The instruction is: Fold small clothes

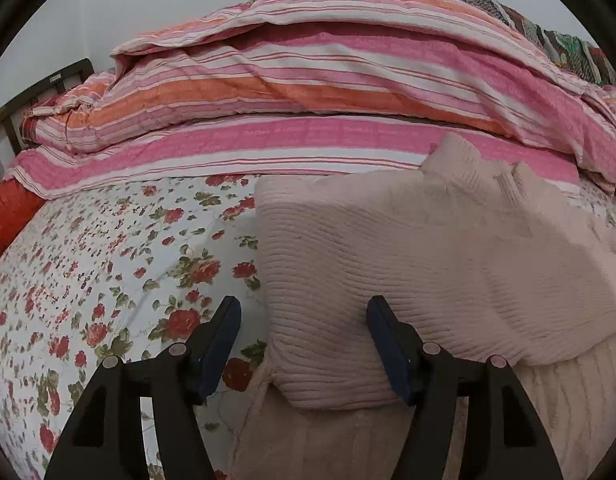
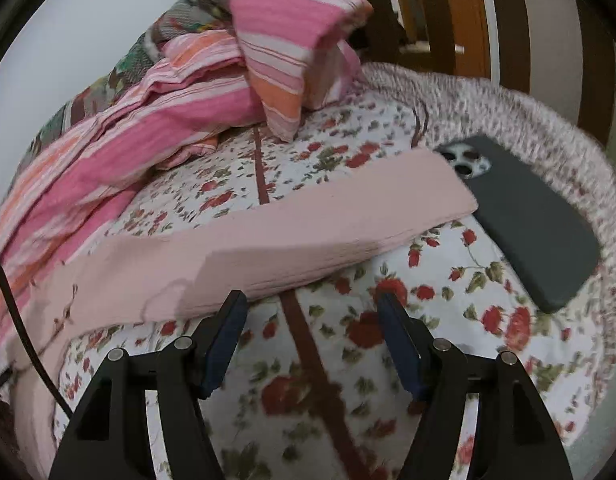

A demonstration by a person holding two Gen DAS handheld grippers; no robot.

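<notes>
Over on the left, the left gripper [image 1: 304, 312] hovers with its jaws apart, straddling the near edge of the pink sweater [image 1: 407, 264], which lies on the floral bedsheet [image 1: 108, 264], pads not pressing it. Behind sits the striped quilt [image 1: 308, 92]. To the right, the right gripper [image 2: 311, 308] is spread and empty above the sheet, the sweater's sleeve [image 2: 308, 224] just ahead, a dark phone [image 2: 535, 220] beyond

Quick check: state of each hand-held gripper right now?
Left hand-held gripper: open, straddling a fold of the pink knit sweater, pads not pressing it.
Right hand-held gripper: open, holding nothing.
</notes>
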